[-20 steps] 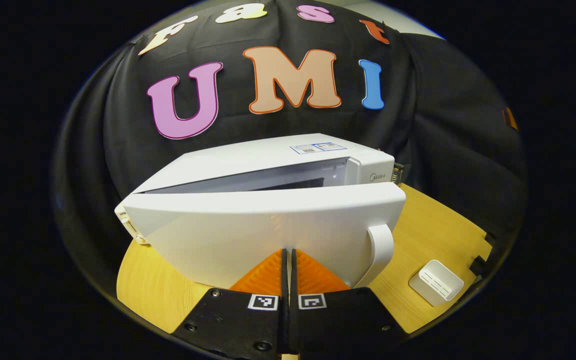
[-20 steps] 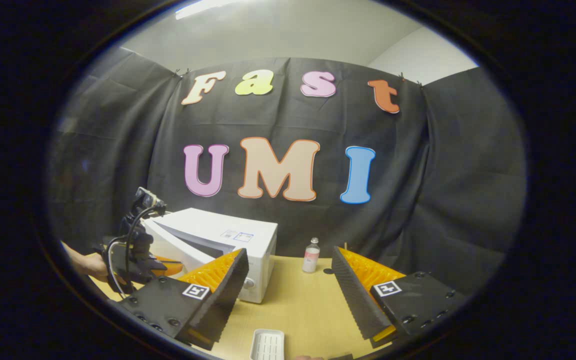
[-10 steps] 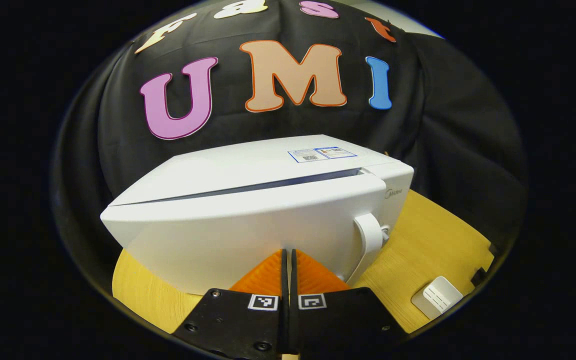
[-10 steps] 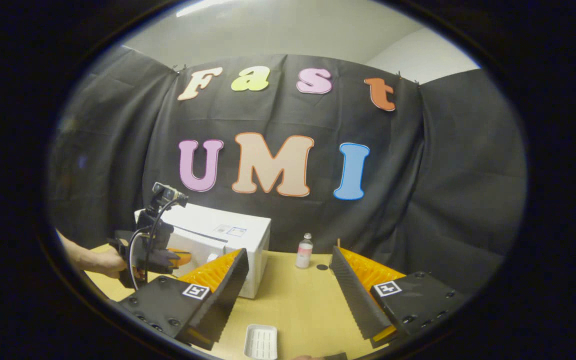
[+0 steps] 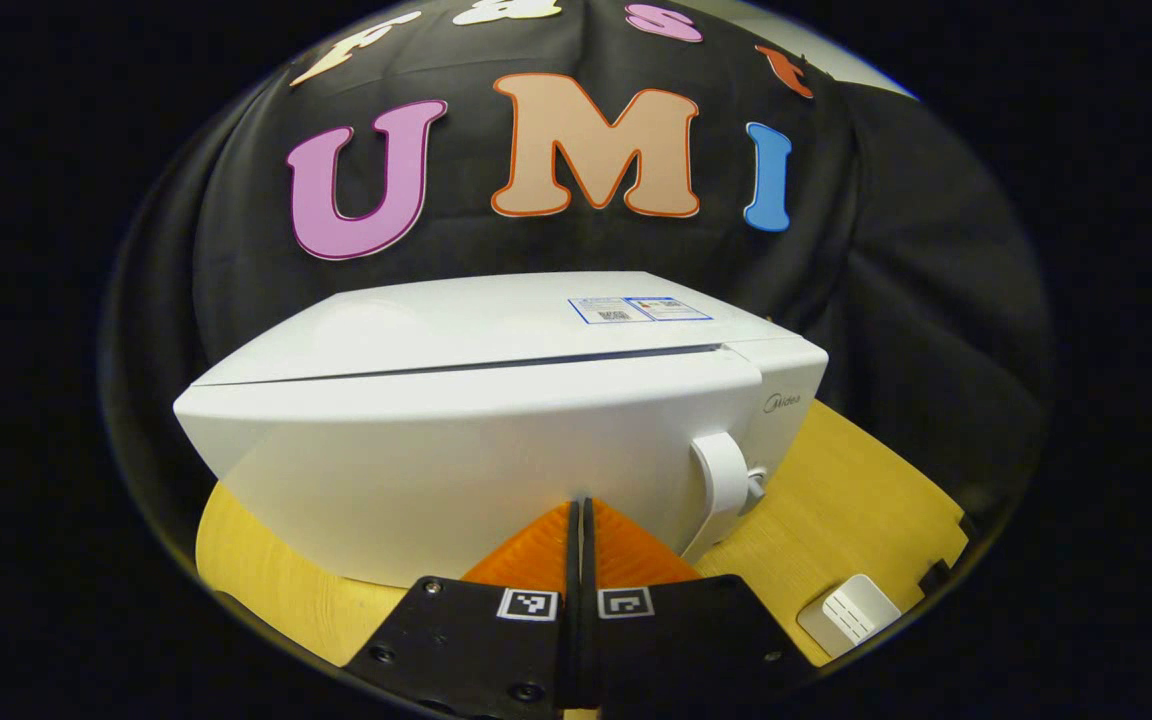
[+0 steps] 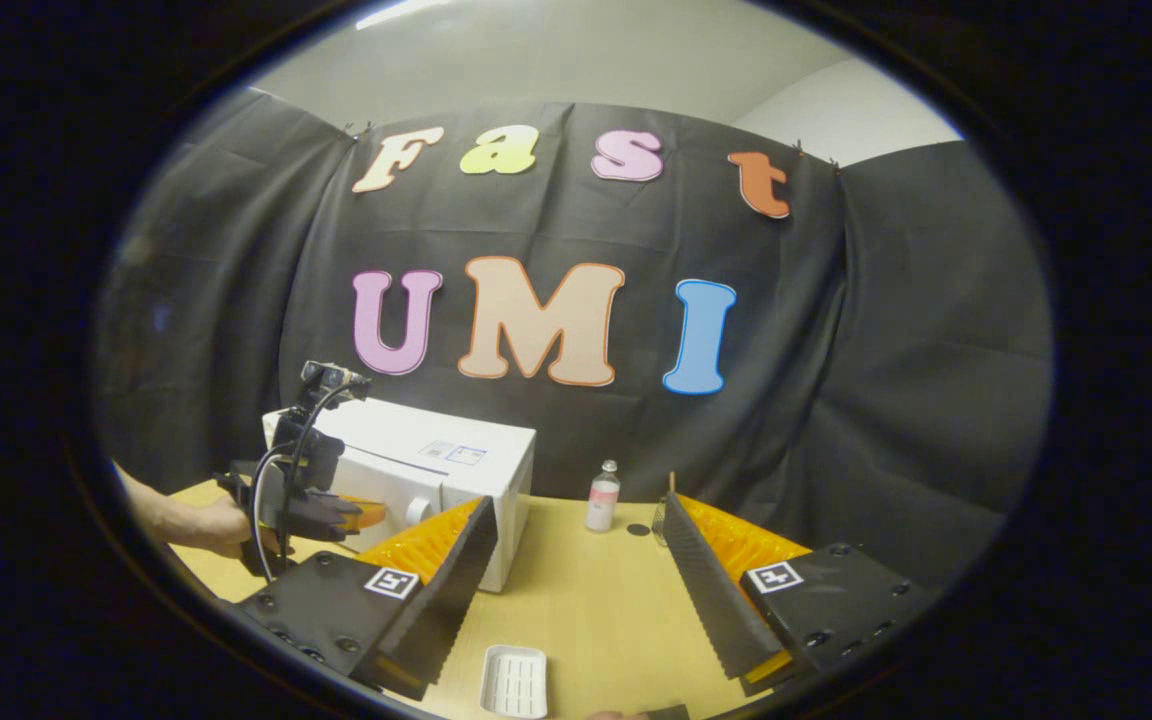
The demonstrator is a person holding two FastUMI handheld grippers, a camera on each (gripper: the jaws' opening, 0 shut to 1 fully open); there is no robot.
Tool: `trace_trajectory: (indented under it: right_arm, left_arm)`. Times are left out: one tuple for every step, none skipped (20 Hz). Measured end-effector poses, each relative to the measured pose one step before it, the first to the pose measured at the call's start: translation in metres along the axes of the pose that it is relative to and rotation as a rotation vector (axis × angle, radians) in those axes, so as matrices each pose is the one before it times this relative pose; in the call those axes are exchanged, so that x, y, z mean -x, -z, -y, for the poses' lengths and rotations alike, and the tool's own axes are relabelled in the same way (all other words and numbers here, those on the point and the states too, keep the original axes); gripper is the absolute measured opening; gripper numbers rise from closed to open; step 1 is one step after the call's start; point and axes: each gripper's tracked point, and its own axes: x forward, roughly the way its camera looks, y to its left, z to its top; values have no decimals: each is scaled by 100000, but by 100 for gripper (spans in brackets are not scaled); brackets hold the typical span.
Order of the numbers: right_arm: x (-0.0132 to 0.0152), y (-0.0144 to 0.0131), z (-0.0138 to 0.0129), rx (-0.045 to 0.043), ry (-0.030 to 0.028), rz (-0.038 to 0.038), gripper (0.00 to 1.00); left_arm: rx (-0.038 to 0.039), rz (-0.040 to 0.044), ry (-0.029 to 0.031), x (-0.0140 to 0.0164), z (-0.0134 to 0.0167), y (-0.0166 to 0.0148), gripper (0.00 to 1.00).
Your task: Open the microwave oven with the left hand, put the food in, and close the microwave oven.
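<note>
Overhead, pale ceiling (image 6: 556, 60); below, wooden table (image 6: 586, 620) under microwave oven (image 6: 436, 470).

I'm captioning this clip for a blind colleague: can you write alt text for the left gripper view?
The left gripper, fingers together, presses against the front of a white microwave whose door is nearly flush shut, handle at right. The microwave sits on a wooden table, with a small white tray at lower right.

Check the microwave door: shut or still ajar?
Nearly shut. In the left gripper view the door lies almost flush with the microwave, a thin dark seam along its top edge. Whether it has latched, I cannot tell.
</note>
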Motion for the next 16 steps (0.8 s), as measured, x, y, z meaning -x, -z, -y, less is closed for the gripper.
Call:
trace_trajectory:
  right_arm:
    - [44, 107, 70, 157, -49, -50, 97]
    - [56, -3, 79, 27, -35, -489, 97]
    - [175, 123, 62, -92, 23, -24, 97]
    - [95, -121, 216, -212, 535, 301, 97]
    - [78, 60, 154, -460, 168, -188, 97]
    - [62, -26, -31, -620, 203, -206, 96]
    - [117, -35, 132, -578, 265, 430, 96]
    - [51, -142, -29, -462, 18, 304, 97]
    - [69, 65, 13, -187, 2, 158, 97]
    - [73, -29, -21, -188, 27, 175, 97]
    - [-18, 3, -59, -550, -190, 195, 97]
    - [45, -149, -130, -796, -167, 391, 97]
    - [-53, -142, -88, -752, -346, 460, 97]
    - [-36, -48, -148, -413, -381, 296, 97]
    - [-46, 33, -155, -187, -461, 49, 97]
    - [-83, 106, -138, -82, -372, -87, 97]
  left_arm:
    - [-2169, 1190, -2006, -370, -912, -544, 1]
    - [928, -1753, 2039, -19, 561, 394, 1]
    - [-40, -545, 450, 105, 145, 78, 1]
    - [-684, 1012, -390, -16, -46, -233, 1]
    - [-350, 408, -1793, 229, -202, -60, 0]
    - [-571, 1024, -2014, 219, -262, -317, 1]
    - [-980, 1723, -1973, 340, -422, -477, 1]
    - [-544, 1165, 148, 627, -101, -319, 1]
    - [-61, 1126, 431, 672, -36, -241, 1]
    - [246, 688, -271, 722, -205, -132, 1]
    - [497, 808, -875, 886, -412, -66, 1]
    - [329, 1484, -805, 1002, -325, -297, 1]
    - [-391, 2122, -549, 1116, -315, -503, 1]
    - [-832, 2082, -1277, 1139, -568, -482, 1]
    - [-558, 1928, -1700, 1351, -771, -522, 1]
    - [-146, 1493, -1203, 1243, -572, -439, 1]
